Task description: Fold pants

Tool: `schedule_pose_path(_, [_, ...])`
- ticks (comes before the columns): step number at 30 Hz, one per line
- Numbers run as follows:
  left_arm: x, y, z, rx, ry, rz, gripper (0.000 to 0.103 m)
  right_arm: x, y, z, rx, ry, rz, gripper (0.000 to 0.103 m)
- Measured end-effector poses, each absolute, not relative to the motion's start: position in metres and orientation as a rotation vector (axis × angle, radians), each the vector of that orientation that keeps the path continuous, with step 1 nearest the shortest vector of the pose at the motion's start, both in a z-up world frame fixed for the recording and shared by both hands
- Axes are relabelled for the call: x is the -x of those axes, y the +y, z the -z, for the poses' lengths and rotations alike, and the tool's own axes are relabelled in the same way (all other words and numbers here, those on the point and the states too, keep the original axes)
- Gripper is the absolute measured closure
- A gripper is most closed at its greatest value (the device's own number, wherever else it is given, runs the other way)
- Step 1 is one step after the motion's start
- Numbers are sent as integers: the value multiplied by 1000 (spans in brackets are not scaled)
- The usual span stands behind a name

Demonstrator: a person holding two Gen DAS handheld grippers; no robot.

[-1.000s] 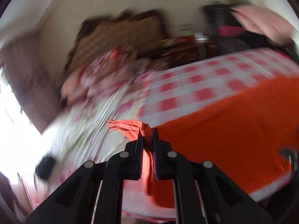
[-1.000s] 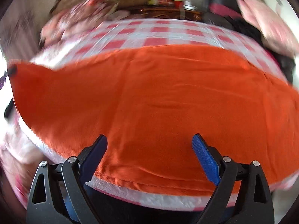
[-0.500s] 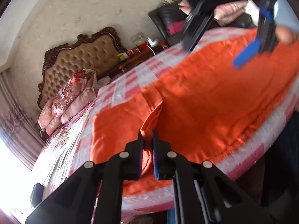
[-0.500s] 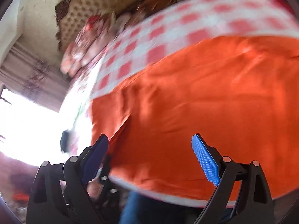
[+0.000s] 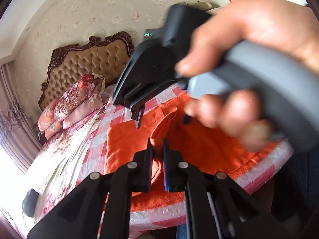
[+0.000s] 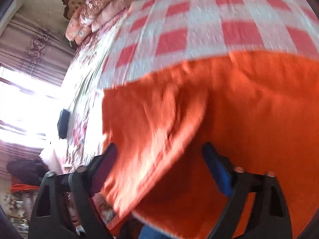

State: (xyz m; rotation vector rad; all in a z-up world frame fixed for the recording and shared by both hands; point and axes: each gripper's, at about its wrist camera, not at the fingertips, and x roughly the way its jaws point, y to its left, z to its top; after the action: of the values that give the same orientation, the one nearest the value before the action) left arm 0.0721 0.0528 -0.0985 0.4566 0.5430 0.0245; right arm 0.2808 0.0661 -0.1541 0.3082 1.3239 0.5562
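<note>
The orange pants lie on a red-and-white checked cloth on the bed. My left gripper is shut on a raised fold of the pants near the front edge. My right gripper is open, just above the pants, with a lifted flap of orange fabric between its fingers. In the left wrist view the right gripper and the hand holding it fill the upper right, right over the raised fold.
Folded floral quilts lie by the tufted headboard at the back left. A dark object lies on the floral bedspread at the left. A bright window is at the far left.
My right gripper has moved left, close in over the fold held by the left gripper, still open. My left gripper keeps its hold on the pants and has shifted little.
</note>
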Motion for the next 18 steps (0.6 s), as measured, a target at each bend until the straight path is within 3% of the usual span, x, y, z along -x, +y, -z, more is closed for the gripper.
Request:
schedule_pose_path(2, [-70,47,102,-476,545,-15,94,-285,72,154,-291,1275,-550,77])
schedule_pose_path(3, [-69,42,104,-481,549,-9,94,-287,69,154,-279,1261,-544,91])
schedule_pose_path(4, [-70,38,104,-488,547,-4,94,-286,65,152,-283,1240,-546,97])
schedule_pose_path(10, [-75,-14,106,-538,512,82,94,-296,7,135,-333,1157,-539,97])
schedule_pose_path(18, [-87,-63,136,-632,545,156,94,-302,-43,164,-371,1205,-474,97])
